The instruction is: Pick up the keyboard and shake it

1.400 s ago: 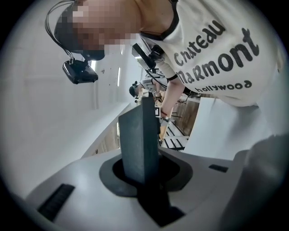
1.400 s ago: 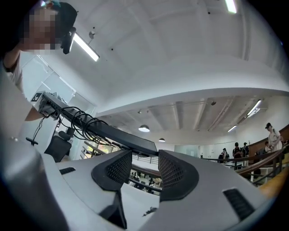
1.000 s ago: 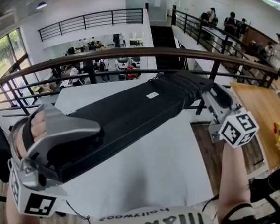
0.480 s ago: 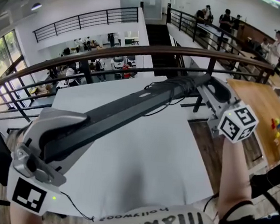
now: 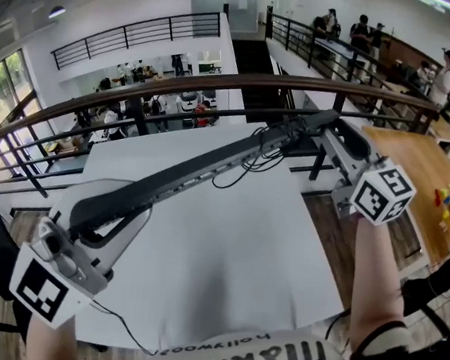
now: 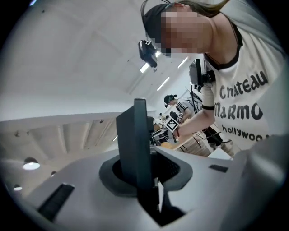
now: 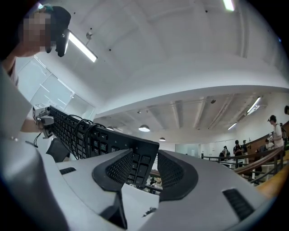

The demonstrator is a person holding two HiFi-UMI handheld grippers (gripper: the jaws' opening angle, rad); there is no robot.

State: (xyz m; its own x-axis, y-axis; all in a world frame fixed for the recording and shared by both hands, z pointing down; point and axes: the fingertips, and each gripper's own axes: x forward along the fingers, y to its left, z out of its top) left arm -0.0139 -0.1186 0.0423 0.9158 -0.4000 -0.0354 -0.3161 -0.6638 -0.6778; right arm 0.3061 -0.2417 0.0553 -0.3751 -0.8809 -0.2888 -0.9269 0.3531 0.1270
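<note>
Keyboard (image 5: 194, 172), flat a second ago, is now rolled onto its edge, a thin dark bar above one white table (image 5: 239, 273). One keyboard, two grippers: the near left gripper (image 5: 97, 218) clamps one end; the far right gripper (image 5: 337, 135), jaws just closing further, grips the other.

The long black keyboard (image 5: 194, 172) hung in the air, turned on edge, one end in the left tongs (image 5: 103, 217), the other in the right tongs (image 5: 335, 135), with its cable (image 5: 251, 159) looped loosely near the latter.

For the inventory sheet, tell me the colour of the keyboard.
Black, keys included. The keyboard shows best in the right gripper view.
</note>
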